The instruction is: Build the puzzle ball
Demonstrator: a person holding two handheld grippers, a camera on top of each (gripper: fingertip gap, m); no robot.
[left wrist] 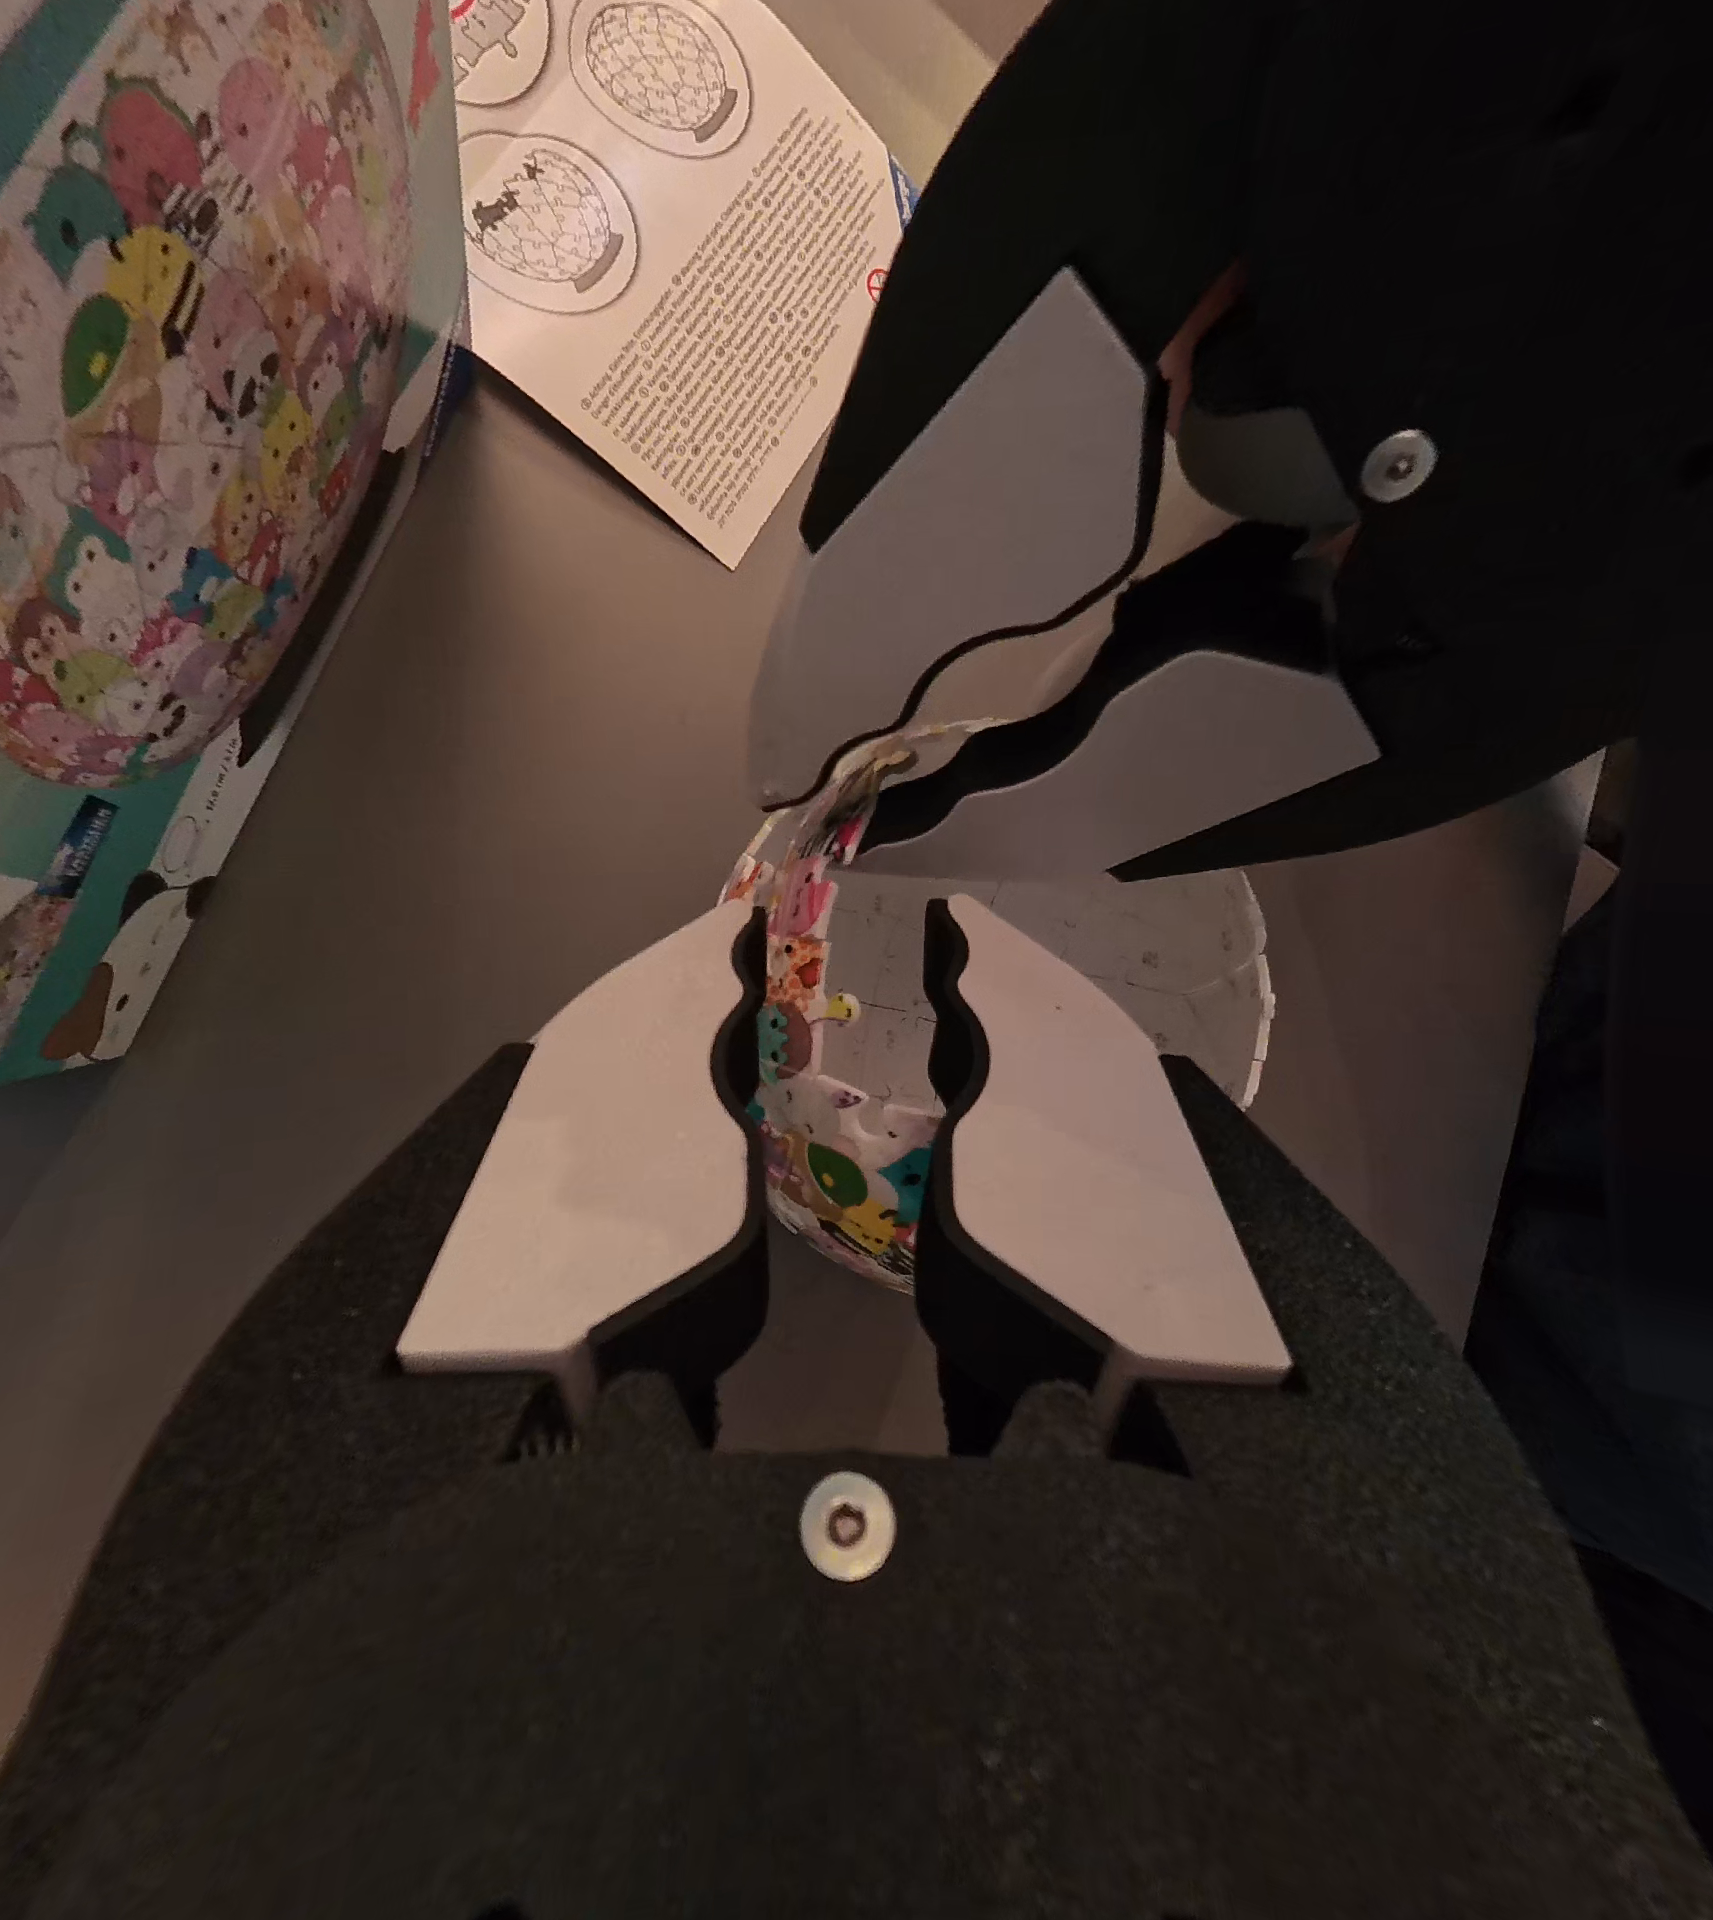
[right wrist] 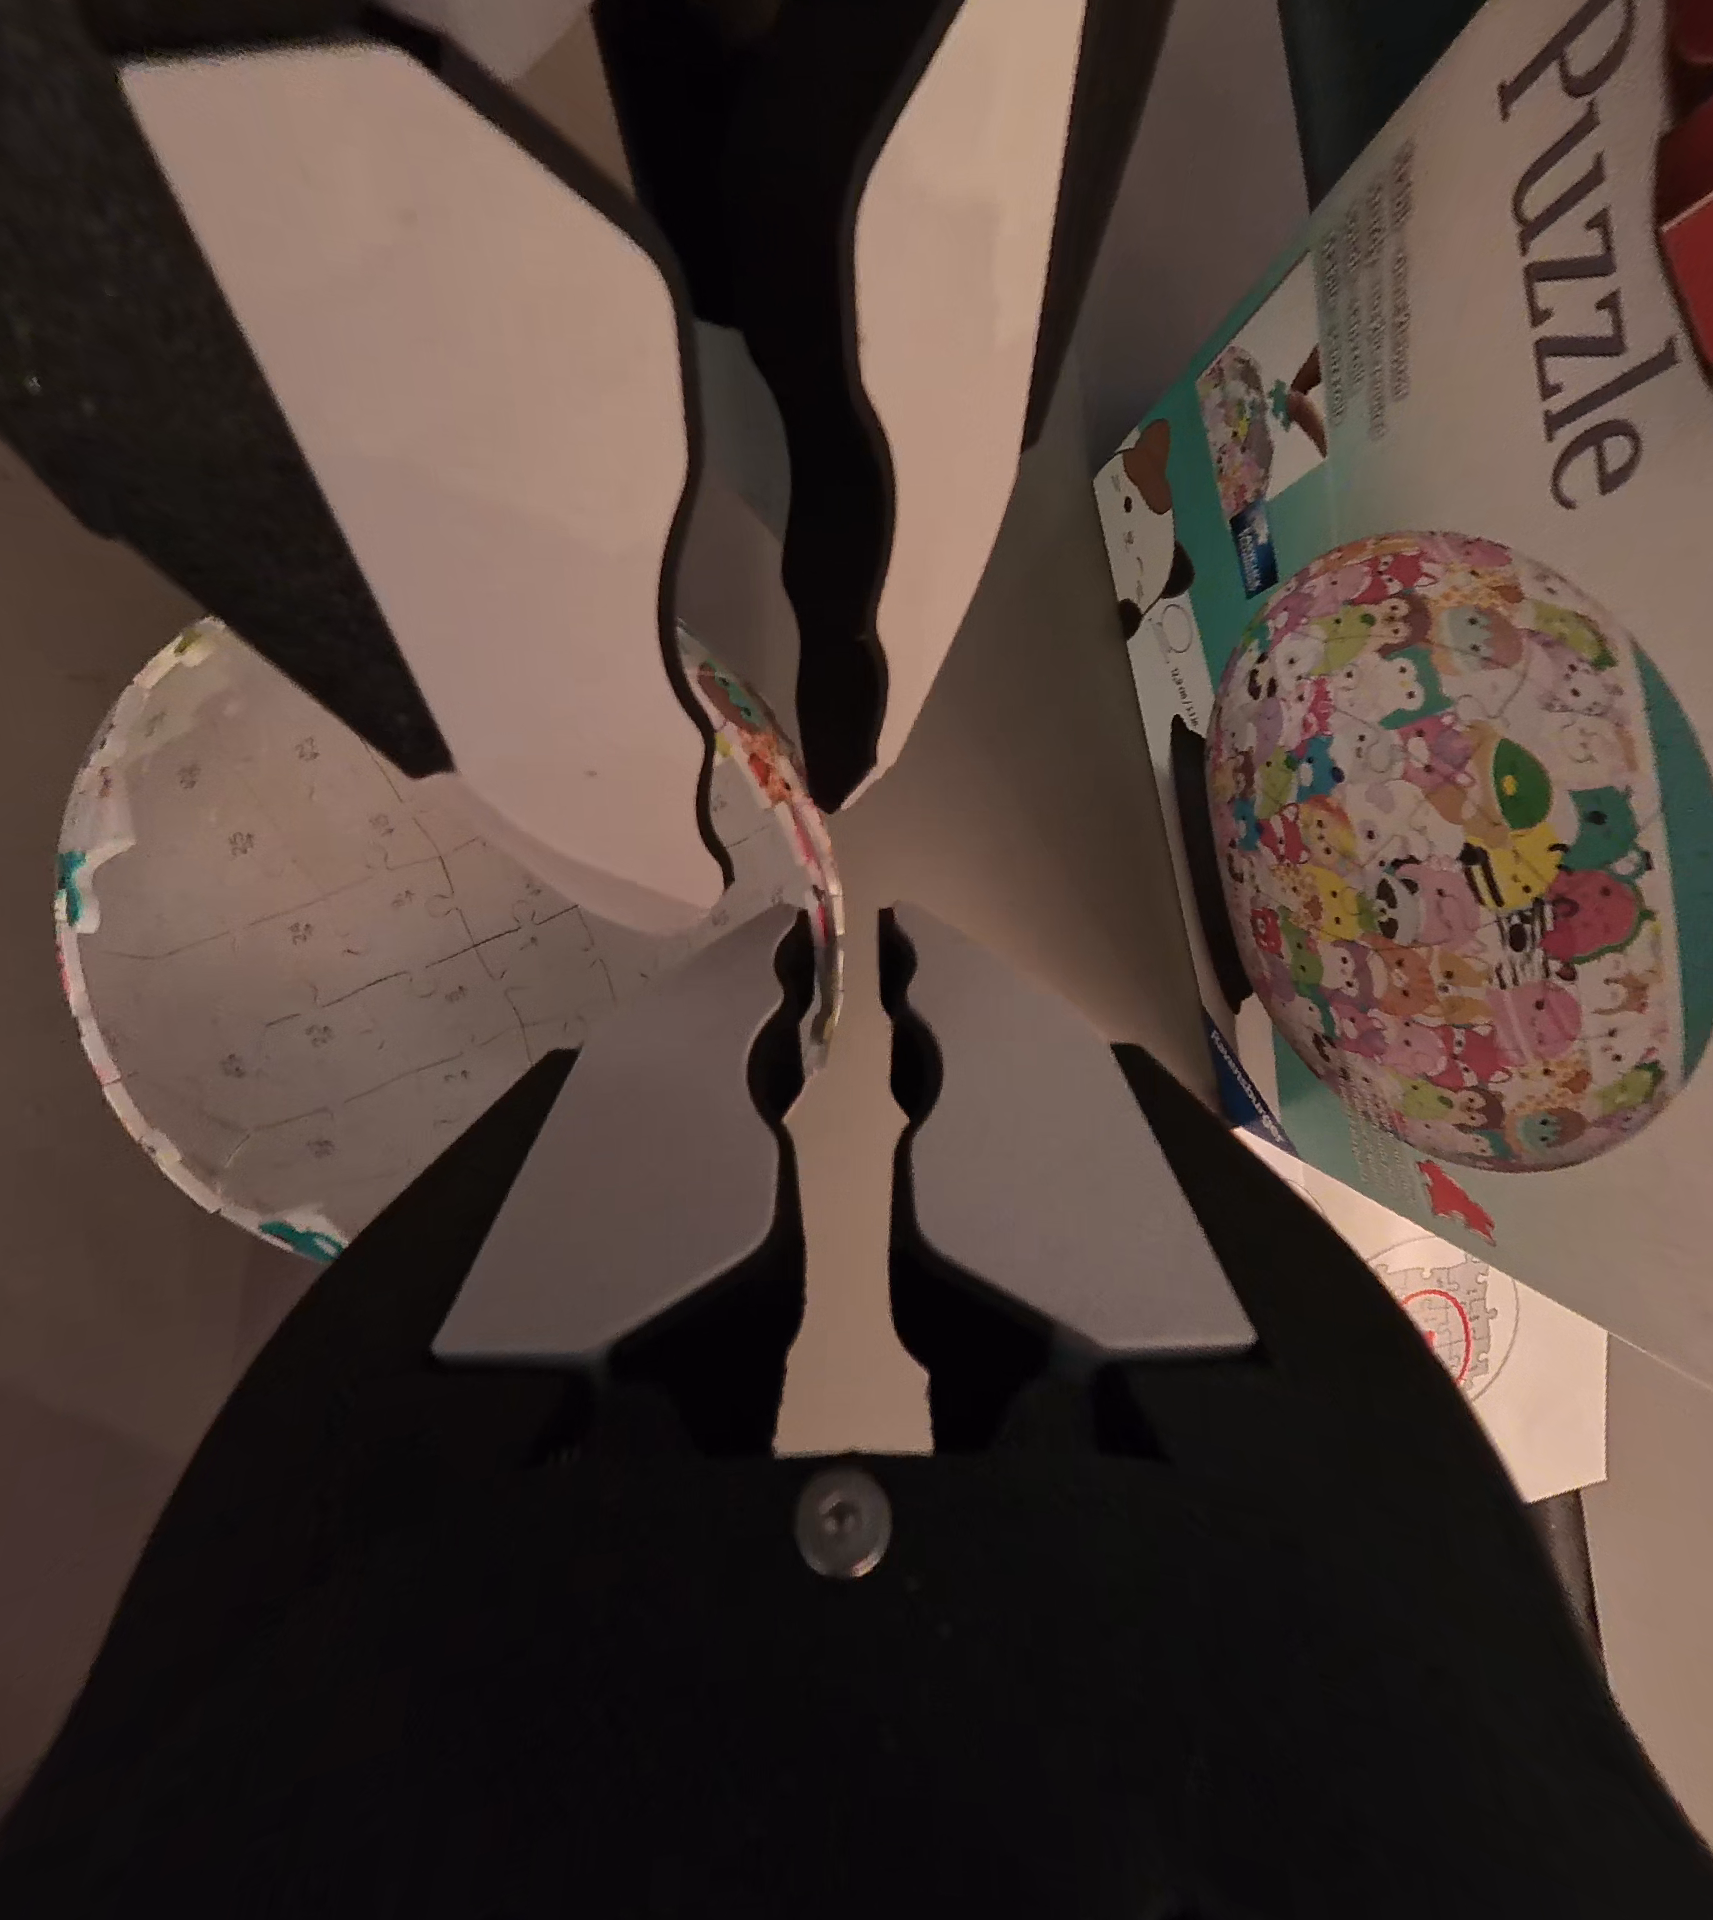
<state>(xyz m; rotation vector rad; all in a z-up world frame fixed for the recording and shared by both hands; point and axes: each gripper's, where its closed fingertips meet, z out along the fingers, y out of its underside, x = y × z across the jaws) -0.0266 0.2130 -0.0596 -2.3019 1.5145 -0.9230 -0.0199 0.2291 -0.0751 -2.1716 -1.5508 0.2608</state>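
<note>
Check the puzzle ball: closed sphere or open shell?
Open shell. The puzzle ball shows its white inner face to the right wrist view, and the printed outside appears only along the rim.

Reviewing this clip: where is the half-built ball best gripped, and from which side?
By its rim, coming from the open side. The half-built ball is a thin curved shell that looks too wide to span, so one finger goes inside the wall and one outside. The right gripper appears to straddle the edge that way.
</note>
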